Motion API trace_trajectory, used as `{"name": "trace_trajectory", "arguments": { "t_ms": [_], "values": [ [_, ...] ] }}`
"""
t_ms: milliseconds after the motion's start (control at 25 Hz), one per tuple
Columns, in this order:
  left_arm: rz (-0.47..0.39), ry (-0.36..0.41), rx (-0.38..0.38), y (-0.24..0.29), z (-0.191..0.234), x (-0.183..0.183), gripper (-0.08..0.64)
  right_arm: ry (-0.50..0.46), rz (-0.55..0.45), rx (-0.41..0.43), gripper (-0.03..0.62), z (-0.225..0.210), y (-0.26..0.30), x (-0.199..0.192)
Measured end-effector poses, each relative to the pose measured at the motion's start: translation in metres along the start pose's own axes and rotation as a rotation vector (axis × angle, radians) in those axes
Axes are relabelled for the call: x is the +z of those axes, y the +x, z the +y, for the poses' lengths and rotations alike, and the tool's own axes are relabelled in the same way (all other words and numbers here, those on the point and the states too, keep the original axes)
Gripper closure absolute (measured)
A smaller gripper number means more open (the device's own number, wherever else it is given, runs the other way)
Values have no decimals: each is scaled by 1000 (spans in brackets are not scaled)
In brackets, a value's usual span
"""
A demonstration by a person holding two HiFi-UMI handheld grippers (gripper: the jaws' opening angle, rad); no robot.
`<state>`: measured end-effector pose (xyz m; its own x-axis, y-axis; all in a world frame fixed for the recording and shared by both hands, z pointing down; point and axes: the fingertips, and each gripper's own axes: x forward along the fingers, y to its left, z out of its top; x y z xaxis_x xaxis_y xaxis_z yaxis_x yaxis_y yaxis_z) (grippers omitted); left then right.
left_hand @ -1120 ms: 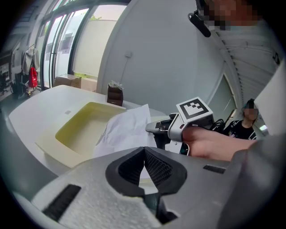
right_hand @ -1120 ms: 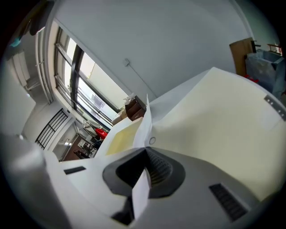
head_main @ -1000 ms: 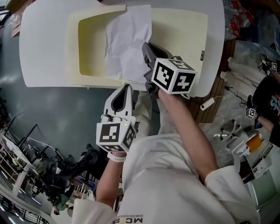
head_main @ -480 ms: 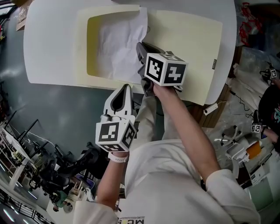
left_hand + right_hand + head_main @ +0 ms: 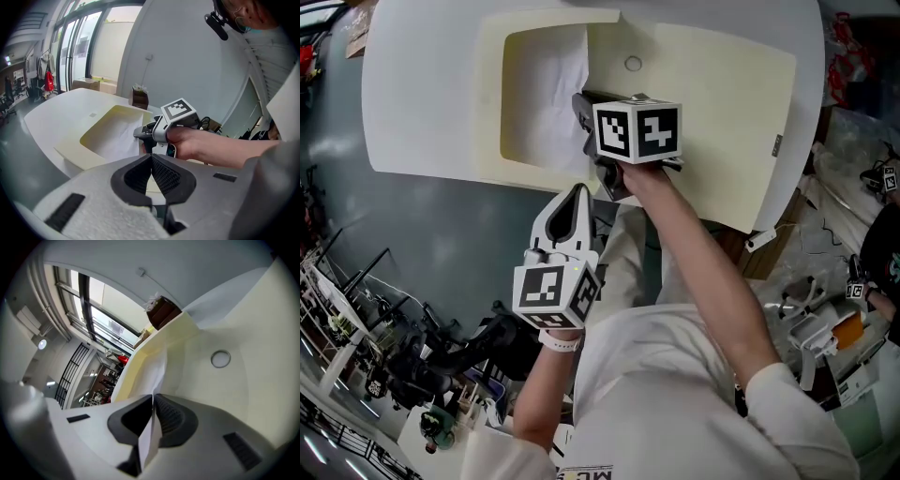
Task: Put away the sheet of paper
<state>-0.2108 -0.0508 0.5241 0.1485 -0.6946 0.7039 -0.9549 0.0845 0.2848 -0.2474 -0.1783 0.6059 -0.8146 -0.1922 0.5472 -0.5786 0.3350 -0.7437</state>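
Note:
The white, creased sheet of paper [image 5: 551,103] hangs into the recessed basin of a cream tray [image 5: 712,112] on the white table. My right gripper [image 5: 582,103] is at the basin's right rim, shut on the sheet's right edge. In the right gripper view the paper [image 5: 157,373] runs out from between the closed jaws of that gripper [image 5: 153,401]. My left gripper [image 5: 577,192] is held off the table's near edge, shut and empty; its own view shows its jaws [image 5: 151,159] pressed together, with the paper [image 5: 115,138] and the right gripper [image 5: 150,133] beyond.
A round ring [image 5: 633,64] is set in the tray's flat part to the right of the basin. The white table [image 5: 422,94] surrounds the tray. A brown box [image 5: 139,98] stands at the table's far side. Clutter lies on the floor at the right [image 5: 825,319].
My right gripper has carried the paper leftward, so more of the sheet now lies inside the basin. The left gripper has hardly moved.

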Motion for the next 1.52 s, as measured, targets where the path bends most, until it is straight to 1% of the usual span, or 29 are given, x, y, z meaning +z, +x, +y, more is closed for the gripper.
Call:
{"name": "trace_trajectory", "arguments": {
  "t_ms": [120,240,320,360,400,440,640,840,1120,1240,1400,1520],
  "values": [
    [1,2,6,-1,0,-2,534,-29,24,20,565,4,2,-3],
    [-8,5,11,-1,-2,0,534,-34,24,13,560,-1,-2,-1],
    [-11,9,9,-2,-6,0,534,-31,22,11,489,-2,-7,1],
    [-12,11,7,-3,-8,0,534,-31,20,8,464,-2,-10,1],
    [-13,11,6,-4,-10,-1,534,-32,17,4,448,-3,-13,1],
    [-15,10,6,-5,-11,-2,534,-35,12,-2,448,-3,-17,2],
    [-31,17,-2,-12,-21,-2,534,-58,-35,2,467,0,-45,6],
    [-50,33,-22,-21,-34,2,534,-115,-72,-32,550,1,-88,7],
    [-88,66,-61,-40,-58,15,534,-281,-124,-90,574,19,-164,6],
    [-105,82,-80,-50,-66,23,534,-353,-152,-138,577,25,-198,4],
    [-113,143,-121,-59,-83,35,534,-438,-194,-201,577,30,-242,-2],
    [-130,155,-149,-70,-98,45,534,-508,-220,-254,578,33,-276,-7]
  ]
}}
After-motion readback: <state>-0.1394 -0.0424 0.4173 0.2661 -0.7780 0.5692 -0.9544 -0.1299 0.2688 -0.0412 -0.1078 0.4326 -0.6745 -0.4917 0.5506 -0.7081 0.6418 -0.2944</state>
